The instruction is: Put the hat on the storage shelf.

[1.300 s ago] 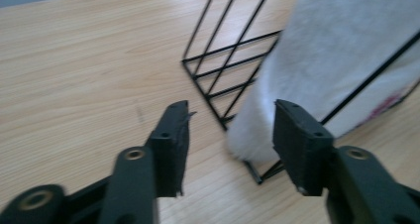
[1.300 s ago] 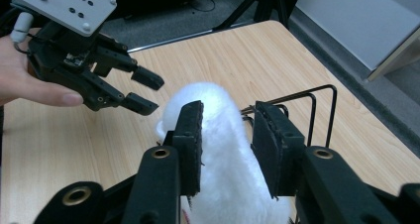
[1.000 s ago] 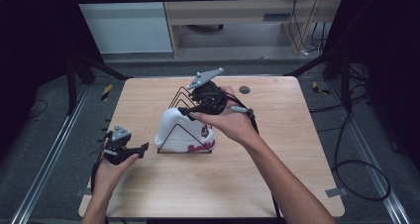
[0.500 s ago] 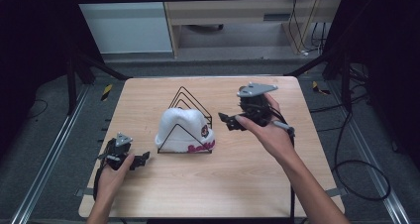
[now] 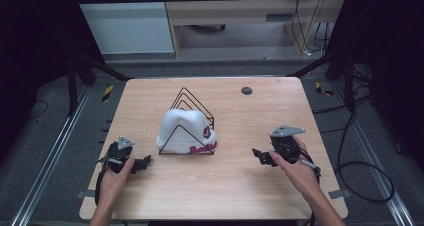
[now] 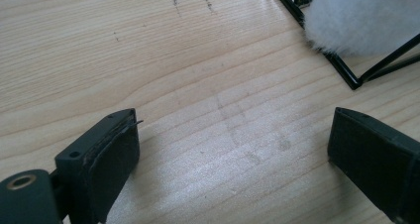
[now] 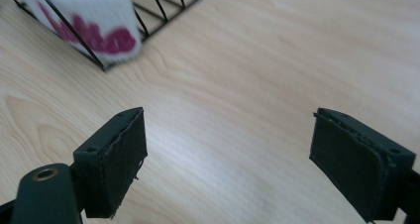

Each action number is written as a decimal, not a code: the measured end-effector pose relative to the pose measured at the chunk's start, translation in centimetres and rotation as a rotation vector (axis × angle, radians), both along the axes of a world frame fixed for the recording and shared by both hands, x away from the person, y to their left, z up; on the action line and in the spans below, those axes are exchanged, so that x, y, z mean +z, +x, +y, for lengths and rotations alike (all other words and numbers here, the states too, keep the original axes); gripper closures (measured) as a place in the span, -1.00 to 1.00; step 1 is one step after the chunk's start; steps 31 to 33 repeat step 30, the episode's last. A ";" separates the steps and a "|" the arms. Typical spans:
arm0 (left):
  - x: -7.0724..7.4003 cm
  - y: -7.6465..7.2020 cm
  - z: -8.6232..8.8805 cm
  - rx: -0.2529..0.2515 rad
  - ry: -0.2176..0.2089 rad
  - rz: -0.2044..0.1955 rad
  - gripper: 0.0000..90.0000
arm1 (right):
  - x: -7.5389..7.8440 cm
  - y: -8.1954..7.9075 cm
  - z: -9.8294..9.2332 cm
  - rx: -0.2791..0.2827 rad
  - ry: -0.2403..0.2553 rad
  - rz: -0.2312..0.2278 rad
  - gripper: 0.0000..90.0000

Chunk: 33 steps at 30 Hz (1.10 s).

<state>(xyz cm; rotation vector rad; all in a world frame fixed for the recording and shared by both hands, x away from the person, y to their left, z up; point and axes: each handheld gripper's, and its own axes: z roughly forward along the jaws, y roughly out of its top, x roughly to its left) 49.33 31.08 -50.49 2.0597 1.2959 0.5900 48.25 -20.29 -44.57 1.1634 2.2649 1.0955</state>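
Mid-table, slightly left of centre: white knit hat [image 5: 184,128] with pink lettering along its brim, tucked into a black wire rack [image 5: 192,106] of triangular loops, one loop crossing the hat's near face. On the light wooden table [image 5: 235,196], everything at rest.

Near left: left gripper [image 5: 141,164] held low by the left hand [image 5: 114,178], jaws pointing right toward the rack's near left corner, spread wide, gripping nothing. Bare wood between them in the left gripper view [image 6: 233,154]; fuzzy hat edge [image 6: 356,21] and rack corner [image 6: 351,80] just beyond the right jaw, apart from it, not touching.

Near right: right gripper [image 5: 261,156] in the right hand [image 5: 295,173], jaws pointing left toward the hat, likewise wide open and empty [image 7: 228,154]. Pink-lettered brim [image 7: 99,33] and rack wires [image 7: 163,6] farther off in the right gripper view, up and left of the jaws, well apart.

Hat between the two grippers, clear of both. Far right of the rack, near the table's far edge: small dark round disc [image 5: 246,90].
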 end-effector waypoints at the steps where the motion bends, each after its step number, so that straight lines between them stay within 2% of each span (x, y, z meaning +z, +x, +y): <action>1: -0.1 0.0 0.0 0.002 -0.007 -0.003 -0.88 | -0.7 -0.1 -0.4 -0.007 -0.001 0.010 -0.67; 2: -0.2 -0.1 0.0 0.001 -0.022 -0.007 -0.89 | -1.7 -0.1 -1.1 -0.031 -0.001 0.022 -0.68; 3: -0.2 -0.1 0.0 0.001 -0.022 -0.007 -0.92 | -1.7 -0.1 -1.1 -0.031 -0.001 0.022 -0.68; 4: -0.2 0.0 0.1 -0.002 -0.022 -0.005 -0.92 | -2.7 -0.2 -1.8 -0.057 0.003 0.040 -0.68; 6: -0.3 0.0 0.0 -0.001 -0.022 -0.006 -0.93 | -3.0 -0.2 -2.0 -0.068 0.007 0.042 -0.68; 7: -0.3 0.0 0.0 -0.003 -0.021 -0.004 -0.94 | -3.9 -0.1 -2.7 -0.098 0.014 0.066 -0.69; 9: -0.3 0.0 0.0 -0.005 -0.020 -0.002 -0.95 | -4.2 -0.1 -3.0 -0.109 0.004 0.069 -0.69; 13: -0.3 0.1 0.0 -0.010 -0.017 0.000 -0.97 | -5.4 0.0 -4.0 -0.169 0.015 0.079 -0.70; 17: -0.3 0.1 0.0 -0.011 -0.018 -0.001 -0.97 | -6.0 0.0 -4.0 -0.189 0.008 0.083 -0.71; 21: -0.3 0.1 0.0 -0.011 -0.017 0.000 -0.98 | -6.5 0.0 -3.8 -0.205 -0.010 0.044 -0.75; 24: -0.3 0.1 0.0 -0.012 -0.017 0.000 -0.98 | -6.6 0.0 -3.3 -0.198 -0.057 0.032 -0.79; 28: -0.3 0.1 0.0 -0.009 -0.014 -0.001 -0.99 | -6.6 0.0 -3.2 -0.206 -0.052 0.036 -0.80; 30: -0.3 0.1 -0.1 -0.004 -0.016 0.000 -0.99 | -6.7 -0.1 -3.1 -0.234 -0.054 0.033 -0.80; 33: -0.3 0.1 -0.1 -0.004 -0.016 0.000 -0.99 | -6.7 -0.1 -3.1 -0.234 -0.054 0.033 -0.80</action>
